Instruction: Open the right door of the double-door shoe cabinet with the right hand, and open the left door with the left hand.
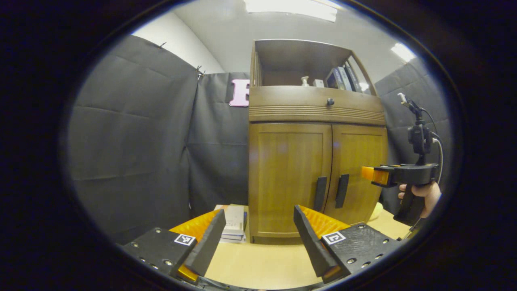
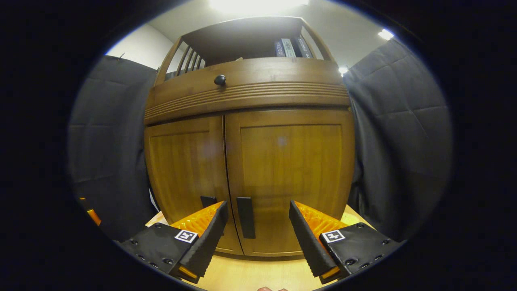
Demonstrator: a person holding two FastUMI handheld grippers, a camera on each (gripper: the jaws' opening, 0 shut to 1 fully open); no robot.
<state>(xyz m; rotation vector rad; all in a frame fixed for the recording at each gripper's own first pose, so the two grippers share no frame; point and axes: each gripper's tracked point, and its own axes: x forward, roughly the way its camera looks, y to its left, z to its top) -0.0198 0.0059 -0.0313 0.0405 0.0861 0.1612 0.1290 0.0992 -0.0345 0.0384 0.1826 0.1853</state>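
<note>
Booth w/ black cloth walls and a pale wood tabletop [image 1: 258, 262]; the shoe cabinet [image 1: 315, 161] stands on it, both doors shut. Right door [image 2: 288, 178] and left door [image 2: 185, 169] meet at the centre seam, each w/ a dark vertical handle beside it: right handle [image 2: 245, 217], left handle [image 2: 208, 201]. Step in hand, by my read: approach on the right door, not yet gripped. Right gripper [image 2: 258, 234] is close in front of the cabinet, jaws spread wide, the right handle sitting between them but apart from both fingers. Seen from the left gripper view, the same right gripper [image 1: 373, 174] is held by a hand [image 1: 422, 194] at handle height, near the door. Left gripper [image 1: 258, 238] hangs farther back, jaws also spread, nothing between them, pointed roughly at the left door. Next move prob. needs the right jaws to ease fwd, close across the handle, then pull out along the hinge arc; left one follows on its own handle. Around: drawer knob [image 1: 330, 101] above the doors, books [image 1: 343, 79] and a small bottle [image 1: 305, 81] on the open shelf, a stack of papers [image 1: 234, 222] on the table left of the cabinet base. Papers lie near the left door's swing; might get in the way, hard to tell.
</note>
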